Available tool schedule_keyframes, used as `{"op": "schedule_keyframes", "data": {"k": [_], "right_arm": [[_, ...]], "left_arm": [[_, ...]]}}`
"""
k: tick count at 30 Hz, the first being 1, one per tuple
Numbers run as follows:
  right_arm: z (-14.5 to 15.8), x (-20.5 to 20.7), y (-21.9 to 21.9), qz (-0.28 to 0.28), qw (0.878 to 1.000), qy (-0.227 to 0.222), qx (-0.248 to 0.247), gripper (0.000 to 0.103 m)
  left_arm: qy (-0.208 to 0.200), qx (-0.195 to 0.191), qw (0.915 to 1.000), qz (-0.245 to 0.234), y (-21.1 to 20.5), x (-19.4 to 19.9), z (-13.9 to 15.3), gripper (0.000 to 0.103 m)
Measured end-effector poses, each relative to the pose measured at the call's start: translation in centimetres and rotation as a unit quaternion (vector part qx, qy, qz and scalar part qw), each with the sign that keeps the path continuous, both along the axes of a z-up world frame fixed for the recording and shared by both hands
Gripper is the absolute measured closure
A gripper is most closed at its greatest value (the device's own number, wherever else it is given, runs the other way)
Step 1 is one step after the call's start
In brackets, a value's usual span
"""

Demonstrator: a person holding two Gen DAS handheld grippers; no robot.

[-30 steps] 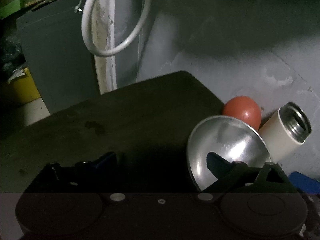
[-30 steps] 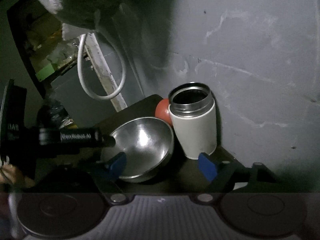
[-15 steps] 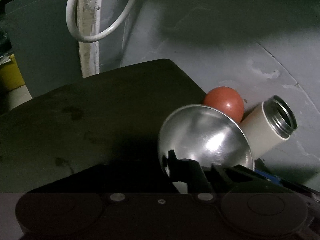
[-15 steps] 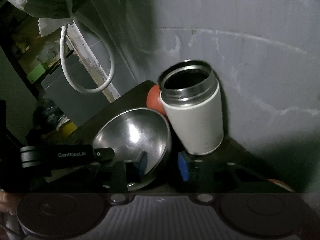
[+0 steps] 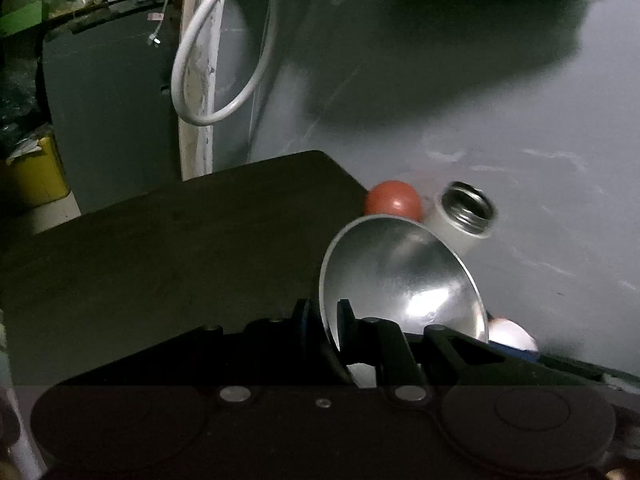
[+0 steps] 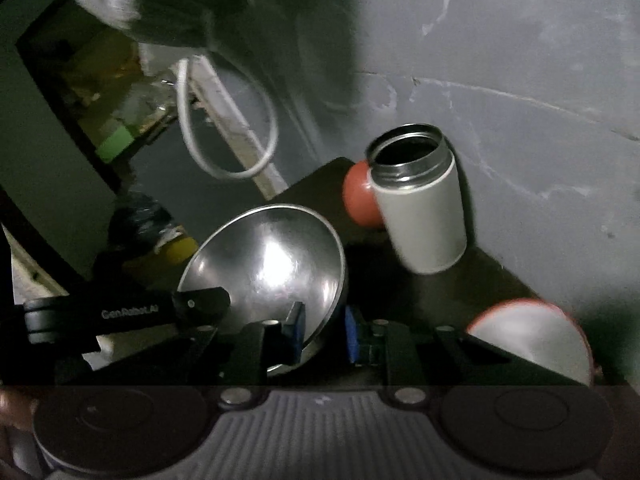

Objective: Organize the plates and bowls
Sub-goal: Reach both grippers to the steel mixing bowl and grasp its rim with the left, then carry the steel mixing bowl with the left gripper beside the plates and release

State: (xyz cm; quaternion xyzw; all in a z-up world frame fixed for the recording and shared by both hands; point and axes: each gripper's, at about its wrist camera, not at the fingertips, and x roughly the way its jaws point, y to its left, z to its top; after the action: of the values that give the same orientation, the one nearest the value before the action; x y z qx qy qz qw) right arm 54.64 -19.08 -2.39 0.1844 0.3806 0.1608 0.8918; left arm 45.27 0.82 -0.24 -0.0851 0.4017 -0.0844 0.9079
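A shiny steel bowl (image 5: 404,280) is tilted above the dark table (image 5: 180,248). My left gripper (image 5: 324,320) is shut on its near left rim, one finger inside and one outside. In the right wrist view the same steel bowl (image 6: 272,264) is clamped at its right rim by my right gripper (image 6: 324,330), blue pads on either side of the wall. The left gripper's finger shows there at the bowl's left edge. A white bowl with a red rim (image 6: 536,336) sits at the lower right, partly hidden by the gripper.
A white open flask (image 6: 420,200) stands by the grey wall, with a red ball (image 6: 358,200) behind it. Both also show in the left wrist view, flask (image 5: 460,220) and ball (image 5: 394,202). A white cable loop (image 5: 208,76) hangs at the table's far corner.
Both grippers closed on the steel bowl's rim, left then right. The bowl has risen off the table and tilted, away from the flask. The red-rimmed white bowl came into view.
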Motion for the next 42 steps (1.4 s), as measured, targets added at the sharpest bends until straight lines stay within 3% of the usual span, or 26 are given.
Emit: {"op": "schedule_keyframes", "data": {"k": [8,16,20,24,30,42], "right_arm": [[2.1,-8.9,-2.2,0.020,1.000,0.007,0.013,0.080],[2.0,-17.5,-5.9,0.030,0.998,0.047,0.001,0.080],[1.6,-21.1,-7.2,0.040,0.997,0.068,-0.017,0.080],[0.8,-23.4,-8.5,0.046,0.994,0.095,-0.015,0.080],[0.5,-25.4,-9.3,0.063,0.992,0.106,-0.017,0.080],[-0.7,-25.4,-9.7,0.086,0.989,0.117,-0.001,0.078]], "left_arm": [[0.026,-0.024,0.9993,0.010,0.3,-9.4,0.4,0.087],[0.092,-0.001,0.9955,-0.022,-3.4,-17.4,-2.1,0.085],[0.130,-0.008,0.9910,-0.033,-4.4,-20.2,-3.7,0.083],[0.159,-0.008,0.9866,-0.037,-4.9,-21.9,-4.9,0.082],[0.171,0.004,0.9847,-0.034,-5.4,-23.0,-4.8,0.083],[0.180,0.020,0.9833,-0.018,-5.4,-23.2,-5.4,0.083]]}}
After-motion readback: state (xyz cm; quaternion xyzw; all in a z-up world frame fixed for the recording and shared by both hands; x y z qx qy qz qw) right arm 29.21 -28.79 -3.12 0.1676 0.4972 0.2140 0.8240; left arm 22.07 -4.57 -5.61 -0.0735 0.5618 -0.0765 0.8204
